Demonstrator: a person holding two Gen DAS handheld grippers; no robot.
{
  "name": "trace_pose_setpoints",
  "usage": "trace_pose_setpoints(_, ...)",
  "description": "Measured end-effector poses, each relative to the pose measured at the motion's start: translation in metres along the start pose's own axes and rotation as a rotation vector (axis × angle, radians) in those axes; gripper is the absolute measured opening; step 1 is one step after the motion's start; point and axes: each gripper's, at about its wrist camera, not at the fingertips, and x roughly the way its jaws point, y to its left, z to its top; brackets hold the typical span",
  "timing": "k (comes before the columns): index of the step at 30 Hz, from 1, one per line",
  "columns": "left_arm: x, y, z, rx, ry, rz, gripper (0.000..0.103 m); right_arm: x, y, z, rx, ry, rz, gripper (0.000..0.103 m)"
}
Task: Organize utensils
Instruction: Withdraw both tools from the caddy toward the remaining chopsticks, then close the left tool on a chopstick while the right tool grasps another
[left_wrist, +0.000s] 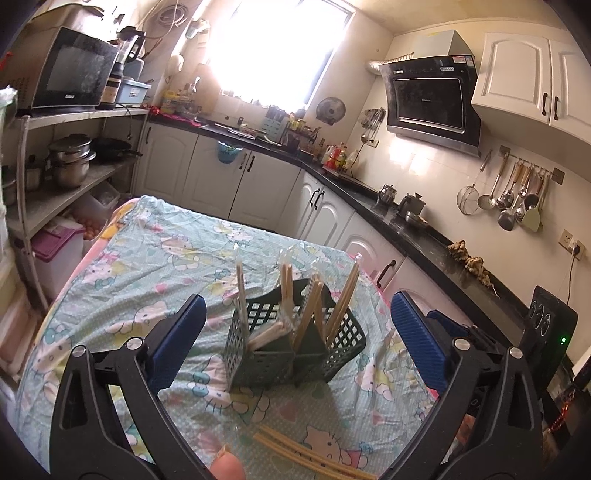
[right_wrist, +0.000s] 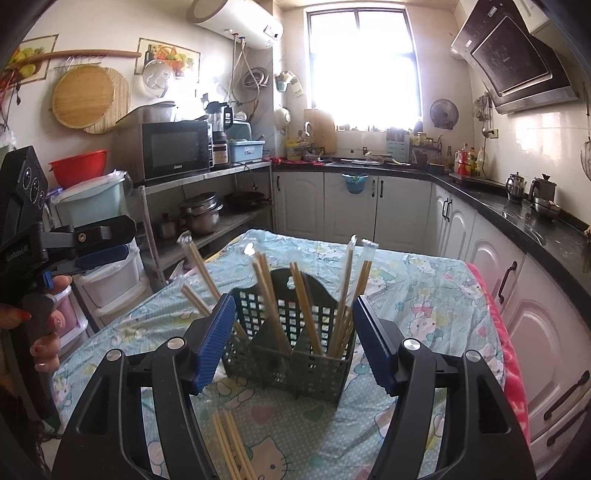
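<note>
A dark green slotted utensil caddy (left_wrist: 280, 354) (right_wrist: 295, 354) stands on the cartoon-print tablecloth (left_wrist: 147, 258) (right_wrist: 424, 295). Several pairs of wrapped wooden chopsticks (left_wrist: 343, 295) (right_wrist: 347, 295) stick up from its compartments. More chopsticks (left_wrist: 306, 454) (right_wrist: 232, 446) lie flat on the cloth in front of it. My left gripper (left_wrist: 295, 332) is open wide just short of the caddy, nothing between its blue pads (left_wrist: 177, 339). My right gripper (right_wrist: 293, 343) is open too, its pads (right_wrist: 216, 343) standing either side of the caddy's front without touching. The left gripper (right_wrist: 99, 254) and the hand on it show at the left of the right wrist view.
White cabinets under a black counter (left_wrist: 424, 236) (right_wrist: 517, 218) run behind and right of the table. A metal shelf rack (right_wrist: 207, 221) with a microwave and pots stands to the left. A red blanket (right_wrist: 498, 332) edges the table's right side. Hanging ladles (left_wrist: 517, 195) line the wall.
</note>
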Motion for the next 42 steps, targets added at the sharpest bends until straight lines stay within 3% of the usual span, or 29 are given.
trace_pose_setpoints(22, 0.001, 0.014, -0.05, -0.019, 0.088, 0.054, 0.092, 0.006, 0.019, -0.042, -0.063, 0.124, 0.045, 0.064)
trace_pose_setpoints(36, 0.016, 0.037, -0.084, -0.089, 0.201, 0.09, 0.092, 0.036, 0.034, -0.081, -0.101, 0.283, 0.1, 0.06)
trace_pose_setpoints(38, 0.018, 0.039, -0.087, -0.102, 0.217, 0.083, 0.09, 0.041, 0.035, -0.087, -0.108, 0.312, 0.112, 0.057)
trace_pose_setpoints(42, 0.026, 0.045, -0.099, -0.134, 0.268, 0.072, 0.068, 0.052, 0.037, -0.098, -0.114, 0.366, 0.138, 0.047)
